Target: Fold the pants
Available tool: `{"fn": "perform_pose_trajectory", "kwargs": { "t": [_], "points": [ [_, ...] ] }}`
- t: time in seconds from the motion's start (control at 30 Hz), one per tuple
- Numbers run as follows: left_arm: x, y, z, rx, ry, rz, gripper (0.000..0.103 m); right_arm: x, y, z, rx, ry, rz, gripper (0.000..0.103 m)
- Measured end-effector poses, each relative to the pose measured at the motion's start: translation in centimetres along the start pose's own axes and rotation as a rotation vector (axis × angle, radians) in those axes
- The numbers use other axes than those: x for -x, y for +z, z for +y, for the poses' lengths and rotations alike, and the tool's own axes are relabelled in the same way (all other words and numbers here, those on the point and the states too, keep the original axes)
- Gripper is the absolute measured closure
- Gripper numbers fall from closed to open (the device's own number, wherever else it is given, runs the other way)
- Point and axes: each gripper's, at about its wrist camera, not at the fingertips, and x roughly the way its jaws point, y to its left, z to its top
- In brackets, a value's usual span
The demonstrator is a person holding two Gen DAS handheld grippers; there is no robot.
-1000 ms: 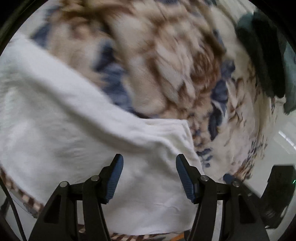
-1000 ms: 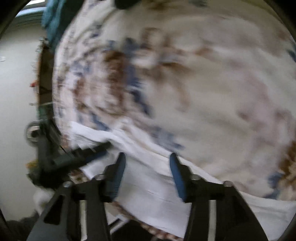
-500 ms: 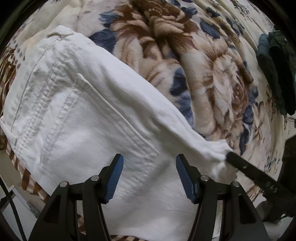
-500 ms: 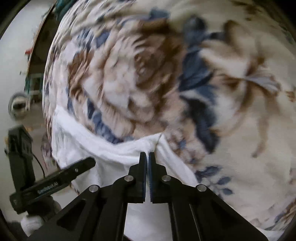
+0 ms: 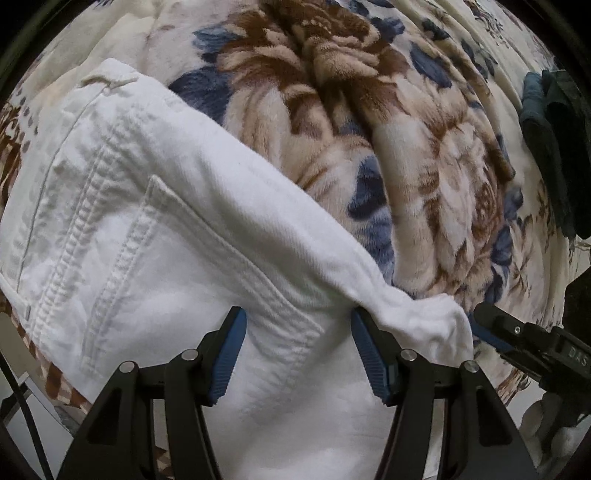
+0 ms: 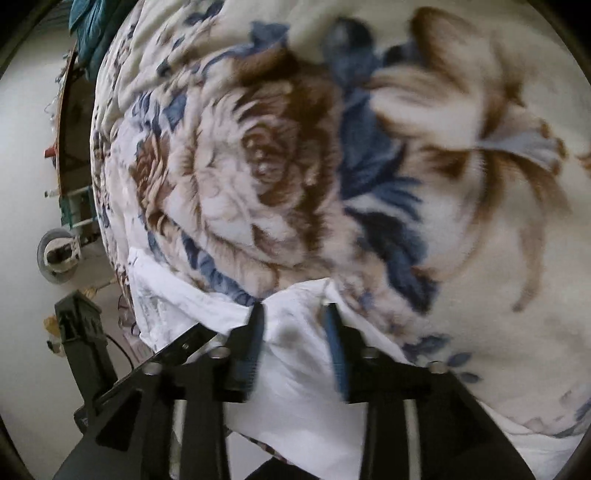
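Observation:
White pants point(image 5: 147, 240) lie on a floral blanket point(image 5: 369, 110), back pocket and seams facing up. My left gripper point(image 5: 297, 314) hovers open over the pocket's lower corner, nothing between its pads. The pants' bunched corner point(image 5: 443, 317) lies to the right, with my right gripper's fingertips point(image 5: 491, 321) just beside it. In the right wrist view my right gripper point(image 6: 293, 308) has its jaws opening; the white pants point(image 6: 295, 369) fabric lies loose between them without being pressed. The left gripper point(image 6: 177, 343) shows at the lower left there.
Dark folded garments point(image 5: 554, 147) rest at the blanket's right edge, and teal clothes point(image 6: 88, 26) at its far end. A brown checked sheet point(image 5: 55, 384) peeks out under the pants. Beyond the bed edge are pale floor and a round grey device point(image 6: 55, 254).
The right gripper, shut on the pants' corner half a second ago, now has its jaws apart and the corner lies on the blanket. The left gripper slid along the pants and stayed open.

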Motion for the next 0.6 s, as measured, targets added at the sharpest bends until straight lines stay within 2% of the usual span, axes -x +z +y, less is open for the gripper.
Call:
{"fn": "perform_pose_trajectory", "kwargs": {
  "t": [0.07,0.1,0.13,0.23,0.37,0.4,0.43,0.5,0.53,0.57,0.6],
  "points": [
    [-0.1,0.8,0.3,-0.01,0.011,-0.007,0.046,-2.3,0.4,1.2,0.026,-0.044,0.035,0.053],
    [-0.2,1.0,0.4,-0.019,0.018,-0.014,0.046,-2.6,0.3,1.1,0.045,-0.092,0.037,0.064],
    [-0.2,1.6,0.2,-0.024,0.024,-0.015,0.046,-3.3,0.4,1.5,0.056,-0.131,0.031,0.085],
    [-0.2,3.4,0.1,-0.034,0.023,-0.012,0.046,-3.4,0.2,2.4,0.086,-0.211,-0.035,0.088],
    [0.0,5.3,0.2,-0.042,0.027,-0.022,0.046,-4.1,0.1,1.4,0.02,-0.203,-0.039,0.088],
    [0.1,5.7,0.2,-0.041,0.027,-0.025,0.046,-3.9,-0.1,1.4,0.015,-0.191,-0.04,0.086],
    [0.2,6.3,0.4,-0.037,0.021,-0.023,0.046,-3.2,-0.4,1.3,0.011,-0.171,-0.045,0.079],
    [0.9,7.4,1.2,-0.009,-0.016,-0.008,0.046,1.2,-2.2,-0.5,-0.02,-0.106,-0.098,0.072],
    [1.3,7.8,1.8,-0.006,-0.027,-0.003,0.046,2.9,-3.2,-0.9,-0.032,-0.077,-0.133,0.057],
    [1.8,8.5,1.9,-0.017,-0.027,-0.007,0.046,5.5,-4.8,-1.9,-0.045,-0.034,-0.199,0.047],
    [2.4,8.6,1.8,-0.031,-0.022,-0.018,0.046,7.5,-6.2,-2.8,-0.052,-0.021,-0.262,0.027]
  ]
}}
